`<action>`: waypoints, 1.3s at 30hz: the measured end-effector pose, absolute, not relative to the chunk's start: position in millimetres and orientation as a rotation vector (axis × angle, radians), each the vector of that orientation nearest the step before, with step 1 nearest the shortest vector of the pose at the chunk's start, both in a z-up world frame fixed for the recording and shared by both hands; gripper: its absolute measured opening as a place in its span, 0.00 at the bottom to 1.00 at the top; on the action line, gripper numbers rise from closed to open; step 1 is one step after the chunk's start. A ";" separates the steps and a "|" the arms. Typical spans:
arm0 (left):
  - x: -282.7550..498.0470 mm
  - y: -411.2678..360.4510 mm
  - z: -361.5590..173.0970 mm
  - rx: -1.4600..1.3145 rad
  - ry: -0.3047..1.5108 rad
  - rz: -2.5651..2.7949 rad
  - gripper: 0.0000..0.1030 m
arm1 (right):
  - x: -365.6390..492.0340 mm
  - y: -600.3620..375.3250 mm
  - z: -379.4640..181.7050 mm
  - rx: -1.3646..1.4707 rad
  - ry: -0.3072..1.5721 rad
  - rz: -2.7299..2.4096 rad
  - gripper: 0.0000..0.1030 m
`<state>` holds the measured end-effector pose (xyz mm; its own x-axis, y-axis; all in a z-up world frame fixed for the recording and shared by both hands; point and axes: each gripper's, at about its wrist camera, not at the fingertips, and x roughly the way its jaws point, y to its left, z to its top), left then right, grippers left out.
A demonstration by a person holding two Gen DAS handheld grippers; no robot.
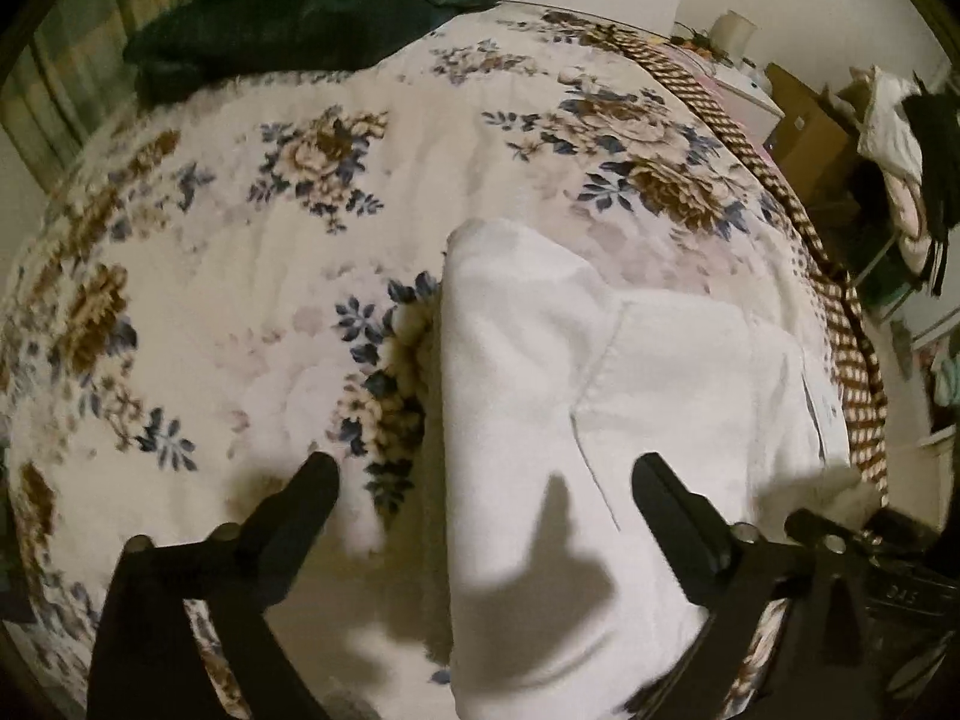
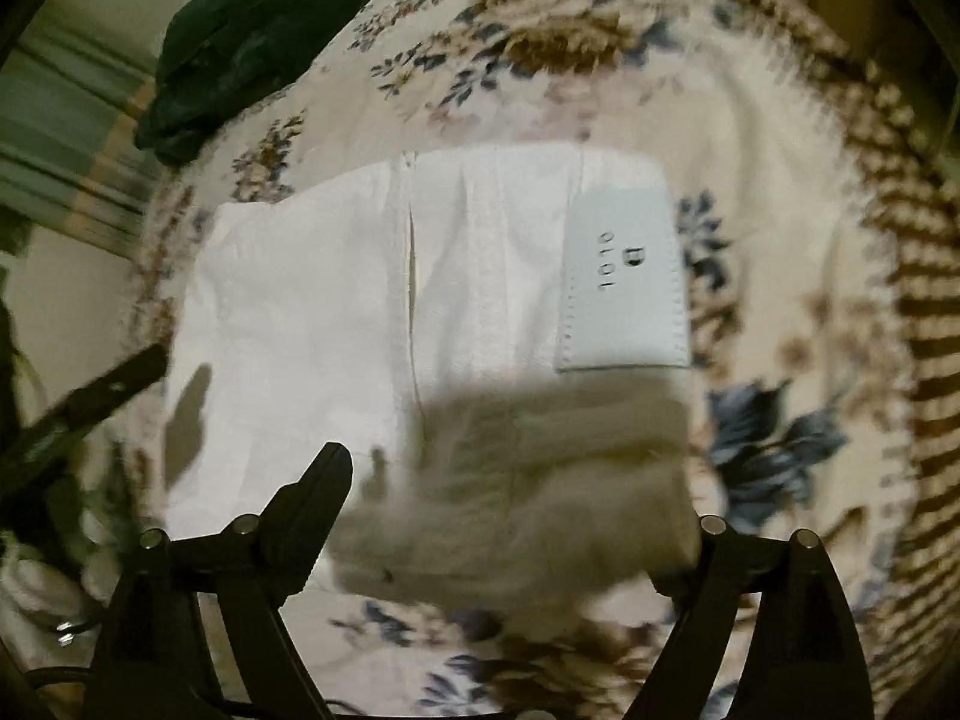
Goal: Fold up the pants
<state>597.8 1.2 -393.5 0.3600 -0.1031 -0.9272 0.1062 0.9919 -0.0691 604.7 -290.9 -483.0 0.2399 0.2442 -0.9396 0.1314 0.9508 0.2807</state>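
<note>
White pants are lying folded on the flowery bed, near its checked edge. The left gripper is hanging wide above them, holding nothing. The right gripper is spreading wide too, with blurry cloth between its fingers.

Left tongs gape wide; right tongs likewise spread (one fingertip hidden).

My left tongs' camera looking down and forward along the bed from close above, toward its far edge, my right tongs' camera lower and nearer, facing down, both sharing the white pants, floral bedspread, dark green cloth
</note>
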 end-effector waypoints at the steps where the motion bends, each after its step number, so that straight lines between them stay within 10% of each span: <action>1: 593.2 -2.2 -390.1 0.018 1.188 -0.124 0.98 | 601.2 -288.8 -477.1 0.296 1.320 0.052 0.90; 21: 502.3 -34.5 -293.0 0.068 1.055 -0.033 0.98 | 506.4 -291.1 -328.2 0.111 1.085 -0.127 0.96; 39: 326.3 -40.5 -92.9 0.040 0.880 0.036 0.98 | 318.9 -296.8 -81.7 0.074 0.860 -0.143 1.00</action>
